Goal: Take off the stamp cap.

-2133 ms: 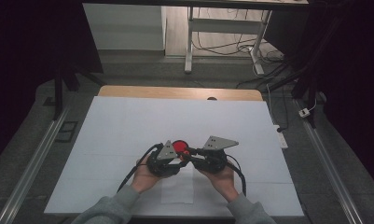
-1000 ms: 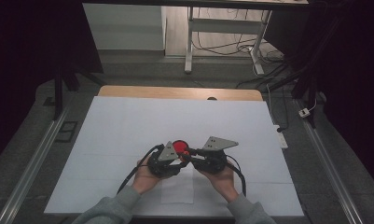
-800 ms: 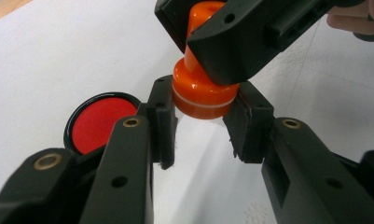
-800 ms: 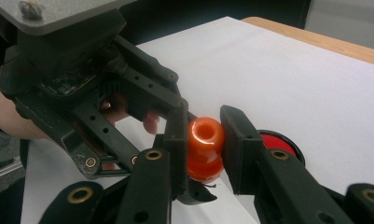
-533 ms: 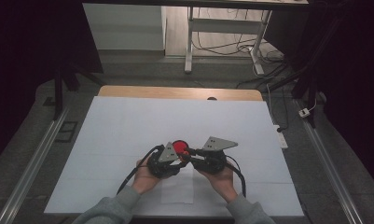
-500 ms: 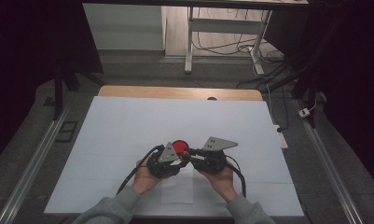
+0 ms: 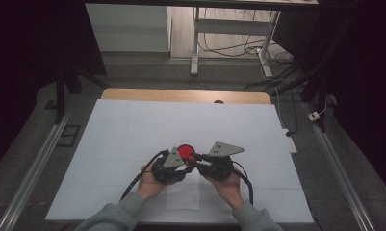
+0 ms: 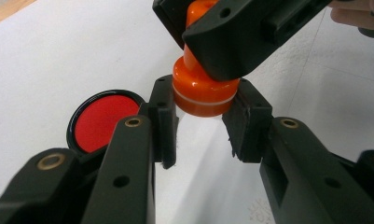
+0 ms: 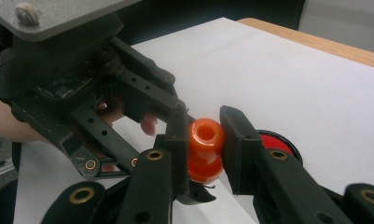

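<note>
An orange stamp point(image 8: 203, 93) with a wide round base and a narrower knob hangs just above the white table sheet, held by both grippers. My left gripper point(image 8: 204, 100) is shut on the wide base, its pads pressing either side. My right gripper point(image 9: 205, 126) is shut on the knob point(image 9: 205, 140) from above. A round red ink pad point(image 8: 103, 119) in a black case lies open on the sheet just beyond the jaws, also seen as the ink pad point(image 7: 185, 151) from above. In the high view both grippers point(image 7: 190, 161) meet near the table's front middle.
The white sheet point(image 7: 133, 130) covers the table, with a wooden edge point(image 7: 181, 95) showing at the far side. A white power strip point(image 7: 290, 139) lies off the right edge. Metal rails point(image 7: 36, 168) run along both sides, and a desk frame with cables stands beyond.
</note>
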